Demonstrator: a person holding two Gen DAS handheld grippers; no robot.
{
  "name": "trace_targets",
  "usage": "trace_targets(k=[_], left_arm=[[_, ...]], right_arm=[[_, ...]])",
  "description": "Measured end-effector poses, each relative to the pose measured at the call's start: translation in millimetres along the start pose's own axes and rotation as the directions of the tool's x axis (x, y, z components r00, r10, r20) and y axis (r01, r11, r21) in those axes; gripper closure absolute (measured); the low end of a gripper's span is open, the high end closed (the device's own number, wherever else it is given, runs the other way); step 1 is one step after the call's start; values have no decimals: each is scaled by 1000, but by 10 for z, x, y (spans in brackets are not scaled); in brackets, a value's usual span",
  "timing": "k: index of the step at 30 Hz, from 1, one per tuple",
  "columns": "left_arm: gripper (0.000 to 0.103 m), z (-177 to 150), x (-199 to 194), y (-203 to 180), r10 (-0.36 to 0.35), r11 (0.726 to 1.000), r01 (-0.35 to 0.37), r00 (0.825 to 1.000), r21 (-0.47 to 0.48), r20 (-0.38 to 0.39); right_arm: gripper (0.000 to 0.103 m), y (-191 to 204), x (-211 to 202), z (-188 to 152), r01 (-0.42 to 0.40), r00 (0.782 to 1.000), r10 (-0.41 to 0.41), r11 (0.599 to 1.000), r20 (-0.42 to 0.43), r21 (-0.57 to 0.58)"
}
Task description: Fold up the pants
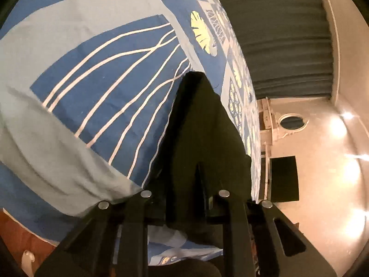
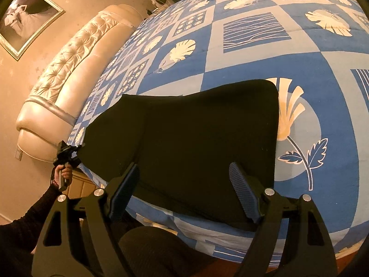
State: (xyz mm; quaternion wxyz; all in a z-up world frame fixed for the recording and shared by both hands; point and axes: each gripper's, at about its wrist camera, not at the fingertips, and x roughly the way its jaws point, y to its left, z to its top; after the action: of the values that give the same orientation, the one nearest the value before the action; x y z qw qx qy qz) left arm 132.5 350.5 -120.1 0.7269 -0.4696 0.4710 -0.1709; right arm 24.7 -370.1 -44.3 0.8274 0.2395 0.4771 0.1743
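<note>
The black pants (image 2: 189, 138) lie folded on the blue and white patterned bedspread (image 2: 253, 53) near the bed's front edge. My right gripper (image 2: 184, 184) is open, its fingers (image 2: 244, 191) spread over the near edge of the pants, touching nothing that I can see. My left gripper (image 2: 77, 151) shows in the right wrist view at the pants' left end. In the left wrist view the left gripper (image 1: 184, 168) is shut on the black pants (image 1: 203, 120), which stretch away from its jaws over the bedspread (image 1: 92, 80).
A padded cream headboard (image 2: 69, 80) stands at the bed's left end, with a framed picture (image 2: 25, 16) on the wall above. A dark curtain (image 1: 281, 39) and a cream dresser with an oval mirror (image 1: 290, 121) stand beyond the bed. My legs are below the bed edge.
</note>
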Motion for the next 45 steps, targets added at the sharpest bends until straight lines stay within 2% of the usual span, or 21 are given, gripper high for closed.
trace_targets(k=[4,8,11,15,22,27,30,34,40,45], left_arm=[[88,-37,-27,-119,10,999,-11,1000,38,23],[90,-34,-119,-304,-3,998,0,999,65,52],[90,-58,-171,-573,-55,992,48,997,113,56],[90,-174,-195,-1080,-88,975,77,995,210,45],[90,-637,137,-2255,-115,903,116,993,414,-28],[90,-1104,570,-2873,-113,853,153,987,498,-111],[90,-1496,1008,-3224,-79,802,170,980,573,-181],[90,-1975,1579,-3440,0,753,158,970,638,-241],[90,-2419,2493,-3362,126,750,104,947,654,-295],[88,-2609,2876,-3161,239,717,22,931,697,-275]], right_arm=[[23,-8,1,-1,-2,1000,2,1000,3,4],[23,-3,4,6,-3,1000,3,1000,6,4],[23,2,5,3,-1,1000,1,1000,6,4],[23,2,10,1,-3,1000,3,1000,11,11],[23,54,16,1,-20,1000,20,1000,17,10],[23,112,32,-14,-37,999,37,999,10,2],[23,131,27,-26,-51,999,51,999,10,3],[23,79,15,-20,-63,998,62,998,17,23],[23,-102,-59,-1,-93,995,87,991,56,99],[23,-171,-72,13,-119,991,110,983,74,138]])
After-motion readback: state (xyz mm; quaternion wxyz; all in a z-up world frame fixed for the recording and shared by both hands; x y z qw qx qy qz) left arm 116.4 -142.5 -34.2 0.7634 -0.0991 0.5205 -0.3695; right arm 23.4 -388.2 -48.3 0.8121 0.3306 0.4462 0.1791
